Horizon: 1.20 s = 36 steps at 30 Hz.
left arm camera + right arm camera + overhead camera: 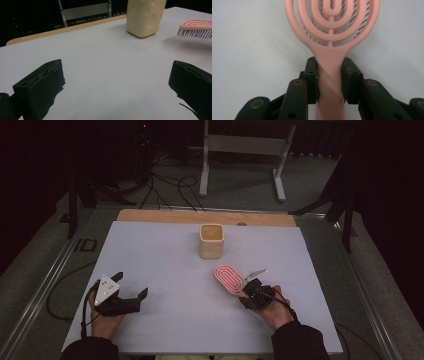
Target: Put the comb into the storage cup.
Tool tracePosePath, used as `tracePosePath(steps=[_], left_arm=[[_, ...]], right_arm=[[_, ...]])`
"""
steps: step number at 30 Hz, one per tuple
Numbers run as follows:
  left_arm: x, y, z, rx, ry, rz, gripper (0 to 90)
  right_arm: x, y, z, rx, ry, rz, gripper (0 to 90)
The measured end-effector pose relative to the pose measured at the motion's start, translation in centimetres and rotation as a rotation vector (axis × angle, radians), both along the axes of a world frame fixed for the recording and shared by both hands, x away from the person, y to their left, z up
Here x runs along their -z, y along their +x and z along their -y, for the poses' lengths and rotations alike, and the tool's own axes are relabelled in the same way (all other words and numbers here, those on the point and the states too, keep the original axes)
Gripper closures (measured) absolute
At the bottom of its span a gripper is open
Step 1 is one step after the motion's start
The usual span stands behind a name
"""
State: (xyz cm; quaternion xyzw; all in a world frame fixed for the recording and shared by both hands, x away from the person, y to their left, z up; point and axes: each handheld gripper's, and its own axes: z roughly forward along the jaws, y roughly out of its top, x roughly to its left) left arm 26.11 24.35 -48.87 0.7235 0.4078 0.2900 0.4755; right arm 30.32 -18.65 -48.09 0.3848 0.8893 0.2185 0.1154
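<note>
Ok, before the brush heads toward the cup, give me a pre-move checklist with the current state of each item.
1. Right gripper shut on the pink hairbrush, fingers on both sides of the handle: ok.
2. Brush head off the table, bristles pointing down, seen in the left gripper view: ok.
3. Beige cup upright with its opening facing up: ok.
4. Table between brush and cup free of other things: ok.
5. Left gripper open, holding nothing, off to the side of that path: ok.
6. Whether the cup holds anything: cannot tell.
</note>
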Motion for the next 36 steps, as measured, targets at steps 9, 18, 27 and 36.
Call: tracePosePath(steps=[9, 18, 27, 36], left_arm=[[0.1, 0.0, 0.3, 0.01, 0.01, -0.012, 0.6], [0.2, 0.1, 0.6, 0.011, 0.012, -0.024, 0.6], [0.4, 0.2, 0.9, 0.024, 0.018, -0.044, 0.6], [0.5, 0.3, 1.7, 0.044, 0.027, -0.065, 0.8]], right_arm=[[-0.2, -0.8, -0.2, 0.004, 0.021, 0.101, 69.8], [-0.2, -1.1, 0.0, 0.032, 0.074, 0.164, 69.8], [-0.9, -1.2, 0.0, 0.031, 0.119, 0.245, 69.8], [-1.0, -1.6, -0.4, 0.038, 0.158, 0.326, 69.8]])
